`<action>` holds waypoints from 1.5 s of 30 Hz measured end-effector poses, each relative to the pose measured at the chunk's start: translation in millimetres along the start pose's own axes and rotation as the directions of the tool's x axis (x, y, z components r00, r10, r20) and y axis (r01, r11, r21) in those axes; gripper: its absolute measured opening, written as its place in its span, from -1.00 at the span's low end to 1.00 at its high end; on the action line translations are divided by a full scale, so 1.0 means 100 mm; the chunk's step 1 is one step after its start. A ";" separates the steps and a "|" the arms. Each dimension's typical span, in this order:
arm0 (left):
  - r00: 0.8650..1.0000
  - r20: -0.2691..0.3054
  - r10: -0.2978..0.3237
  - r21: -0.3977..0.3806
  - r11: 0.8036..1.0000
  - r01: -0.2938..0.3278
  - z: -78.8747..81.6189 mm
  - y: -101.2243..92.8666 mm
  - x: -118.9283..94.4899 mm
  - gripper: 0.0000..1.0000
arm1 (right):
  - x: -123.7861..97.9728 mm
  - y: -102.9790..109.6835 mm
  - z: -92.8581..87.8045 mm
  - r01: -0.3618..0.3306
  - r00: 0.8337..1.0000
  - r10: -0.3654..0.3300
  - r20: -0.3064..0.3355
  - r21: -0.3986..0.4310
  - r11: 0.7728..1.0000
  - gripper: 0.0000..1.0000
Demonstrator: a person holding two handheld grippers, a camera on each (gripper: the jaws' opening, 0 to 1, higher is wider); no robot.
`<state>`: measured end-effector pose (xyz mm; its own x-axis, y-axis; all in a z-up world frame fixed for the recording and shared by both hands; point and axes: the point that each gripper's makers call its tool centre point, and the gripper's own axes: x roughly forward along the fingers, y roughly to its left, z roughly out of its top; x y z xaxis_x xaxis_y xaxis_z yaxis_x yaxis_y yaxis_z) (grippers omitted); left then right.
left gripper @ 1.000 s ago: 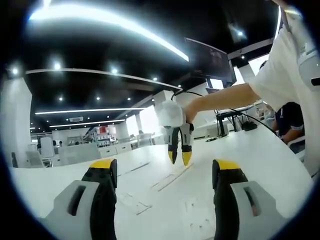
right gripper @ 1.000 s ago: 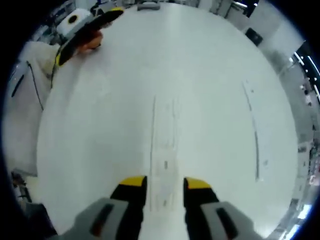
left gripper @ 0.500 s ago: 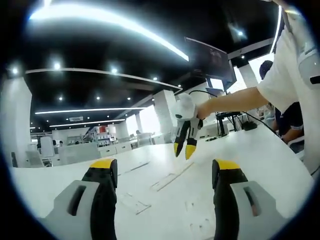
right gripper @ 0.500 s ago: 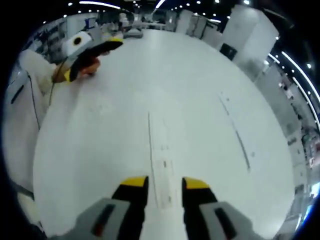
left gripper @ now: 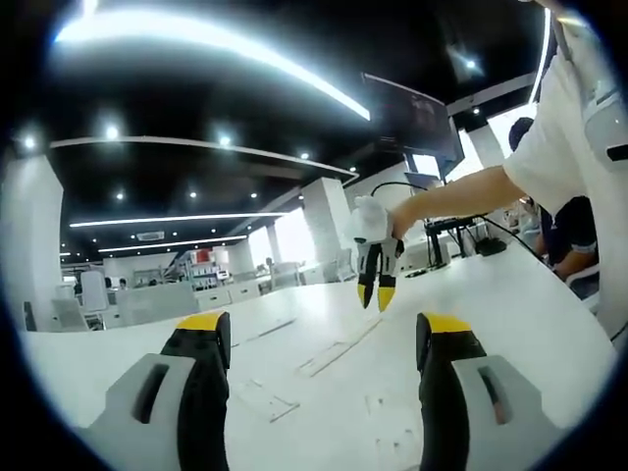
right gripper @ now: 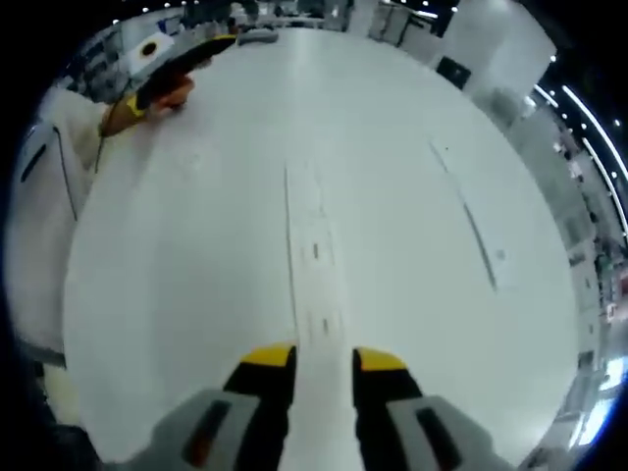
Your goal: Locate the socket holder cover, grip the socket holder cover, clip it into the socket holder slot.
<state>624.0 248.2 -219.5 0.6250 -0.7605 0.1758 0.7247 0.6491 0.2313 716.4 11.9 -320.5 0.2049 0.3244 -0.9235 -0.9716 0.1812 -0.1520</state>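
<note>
While the left tool (left gripper: 319, 343) is held wide open and empty, the right tool (right gripper: 324, 359) is held slightly parted above a long white strip (right gripper: 312, 250) at frame centre on the surface (right gripper: 412, 294).

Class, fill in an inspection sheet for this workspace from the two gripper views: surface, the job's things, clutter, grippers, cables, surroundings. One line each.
Surface: white table, broad and mostly bare.
Job's things: a long white strip lies flat along the table ahead of the right gripper; a second strip lies farther off. Which is the cover and which the holder cannot be told.
Clutter: nothing seen.
Grippers: left gripper jaws wide apart, holding nothing; right gripper above the table, jaws a narrow gap apart over the strip's near end, gripping nothing.
Cables: black cables at equipment behind the table.
Surroundings: open office, ceiling light strips, a hanging monitor, a person's sleeve.
</note>
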 end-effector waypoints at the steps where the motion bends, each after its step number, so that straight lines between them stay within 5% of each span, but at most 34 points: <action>1: 1.000 -0.001 0.002 0.001 1.000 -0.002 0.00 0.00 0.00 0.53 | 0.00 0.00 -0.01 -0.003 1.000 0.003 -0.005 0.001 1.000 -0.51; 5: 1.000 0.000 0.001 0.002 1.000 -0.001 0.00 0.00 0.00 0.53 | 0.01 -0.01 -0.04 -0.005 1.000 0.005 -0.003 0.005 1.000 -0.55; 12: 1.000 -0.001 0.003 0.005 1.000 -0.003 0.00 0.01 -0.01 0.53 | 0.01 -0.07 -0.06 -0.023 0.994 0.013 0.110 0.082 0.996 -0.60; 20: 1.000 -0.010 0.010 -0.060 0.998 -0.011 -0.08 0.05 0.05 0.52 | -0.07 -0.04 -0.05 -0.057 0.941 -0.015 0.337 0.201 0.978 -0.57; 29: 0.998 -0.050 -0.025 -0.077 0.997 0.021 -0.14 0.03 0.25 0.51 | -0.11 0.04 -0.07 -0.048 0.929 -0.037 0.367 0.220 0.974 -0.56; 35: 0.997 -0.081 0.002 0.013 1.000 -0.001 -0.11 0.22 0.45 0.49 | -0.04 0.08 -0.05 -0.059 0.920 -0.048 0.389 0.261 0.964 -0.51; 45: 0.995 -0.084 0.045 -0.105 0.993 -0.054 -0.26 0.39 0.47 0.47 | -0.01 0.22 -0.06 -0.068 0.895 -0.097 0.436 0.349 0.935 -0.44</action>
<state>689.7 238.1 -227.4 0.6792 -0.7265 0.1047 0.7165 0.6872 0.1198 693.6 9.9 -324.7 0.3293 0.6771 -0.6581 -0.8808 0.4713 0.0442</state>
